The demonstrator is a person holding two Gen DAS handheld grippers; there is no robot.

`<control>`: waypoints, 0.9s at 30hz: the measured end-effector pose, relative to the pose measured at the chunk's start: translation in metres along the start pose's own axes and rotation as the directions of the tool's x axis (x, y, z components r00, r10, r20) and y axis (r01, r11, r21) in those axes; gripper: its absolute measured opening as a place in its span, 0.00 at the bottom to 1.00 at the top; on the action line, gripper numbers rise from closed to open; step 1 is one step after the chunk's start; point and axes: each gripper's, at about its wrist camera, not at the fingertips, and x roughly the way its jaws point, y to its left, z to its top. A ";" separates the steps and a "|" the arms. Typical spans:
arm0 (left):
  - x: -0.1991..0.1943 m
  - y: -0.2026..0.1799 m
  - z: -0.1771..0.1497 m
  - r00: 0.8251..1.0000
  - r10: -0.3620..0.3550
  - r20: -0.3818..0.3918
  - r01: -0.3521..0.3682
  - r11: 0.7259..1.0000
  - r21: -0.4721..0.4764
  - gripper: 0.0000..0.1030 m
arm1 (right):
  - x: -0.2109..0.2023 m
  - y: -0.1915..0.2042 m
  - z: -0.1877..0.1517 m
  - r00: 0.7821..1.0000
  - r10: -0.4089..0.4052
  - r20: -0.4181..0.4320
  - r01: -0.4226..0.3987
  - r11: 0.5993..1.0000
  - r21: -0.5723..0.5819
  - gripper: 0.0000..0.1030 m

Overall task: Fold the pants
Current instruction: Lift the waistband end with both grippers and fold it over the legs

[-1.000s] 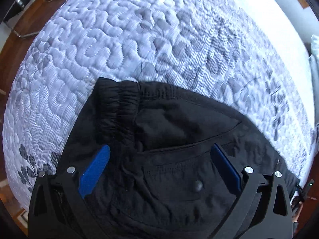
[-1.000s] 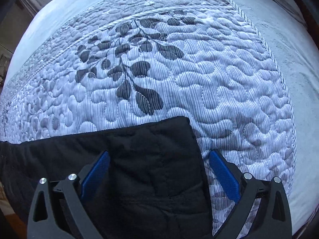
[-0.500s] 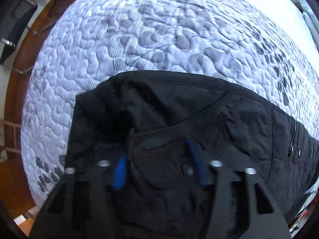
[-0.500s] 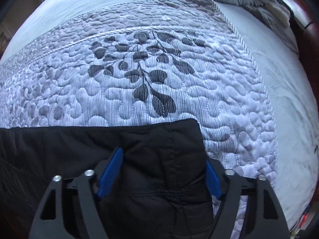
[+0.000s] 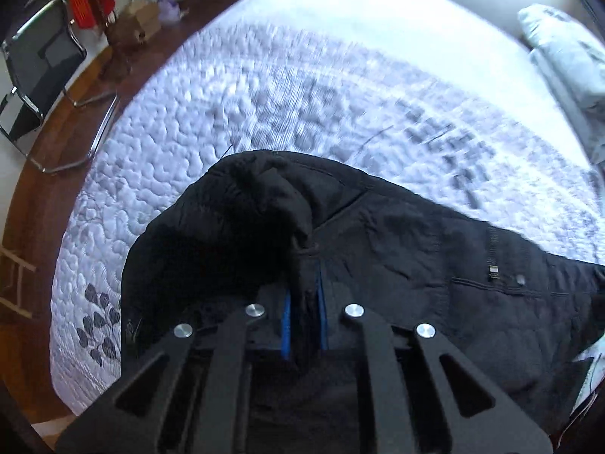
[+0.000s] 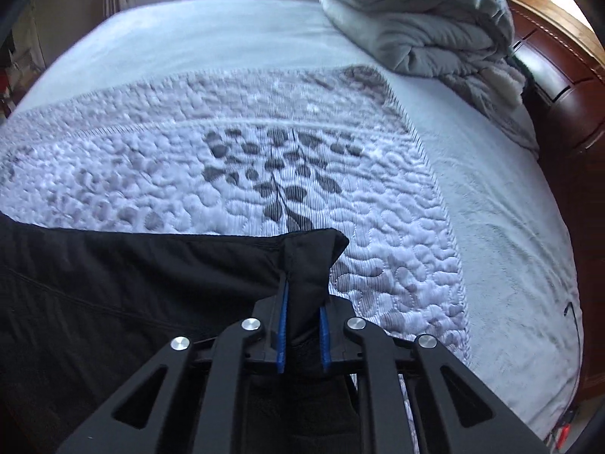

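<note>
Black pants (image 5: 397,249) lie across the quilted bedspread (image 5: 264,106) on the bed. The left hand-held gripper (image 5: 303,295) has just been closing and now pinches a bunched fold near the waistband between its blue pads, the cloth humped up ahead of it. Over on the other end, the right hand-held gripper (image 6: 302,314) has just been closing too, clamped on the leg's hem corner (image 6: 314,253), which stands up off the bedspread. A folded grey blanket (image 6: 416,19) sits near the wooden headboard (image 6: 559,87).
</note>
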 end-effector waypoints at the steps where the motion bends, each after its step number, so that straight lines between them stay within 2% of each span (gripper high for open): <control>1: -0.018 0.006 -0.009 0.999 -0.004 0.034 0.004 1.000 0.006 0.08 | -0.011 -0.002 -0.001 0.999 0.020 0.024 -0.021 1.000 0.012 0.12; 3: -0.037 0.011 -0.019 0.996 -0.030 0.083 0.029 0.999 0.017 0.09 | -0.031 -0.005 -0.006 0.996 0.056 0.072 -0.058 0.998 0.028 0.12; 8: -0.087 0.023 -0.061 0.974 -0.136 0.181 0.131 0.991 0.040 0.09 | -0.078 -0.017 -0.035 0.976 0.110 0.190 -0.122 0.991 0.053 0.12; 10: -0.099 0.029 -0.082 0.967 -0.162 0.195 0.156 0.987 0.048 0.09 | -0.097 -0.023 -0.053 0.963 0.130 0.236 -0.152 0.985 0.076 0.12; 13: -0.110 0.048 -0.115 0.958 -0.204 0.203 0.209 0.978 0.000 0.09 | -0.123 -0.031 -0.083 0.945 0.138 0.296 -0.176 0.979 0.104 0.12; 16: -0.109 0.065 -0.149 0.956 -0.212 0.205 0.221 0.975 -0.023 0.10 | -0.147 -0.042 -0.122 0.929 0.135 0.344 -0.194 0.971 0.143 0.12; 19: -0.107 0.089 -0.183 0.951 -0.232 0.204 0.255 0.962 -0.097 0.10 | -0.160 -0.053 -0.156 0.929 0.129 0.347 -0.202 0.962 0.184 0.11; 22: -0.106 0.108 -0.213 0.954 -0.214 0.209 0.245 0.960 -0.137 0.10 | -0.170 -0.064 -0.189 0.931 0.131 0.340 -0.220 0.946 0.238 0.11; 27: -0.098 0.131 -0.256 0.963 -0.204 0.178 0.237 0.952 -0.192 0.10 | -0.170 -0.066 -0.240 0.959 0.113 0.259 -0.185 0.943 0.276 0.11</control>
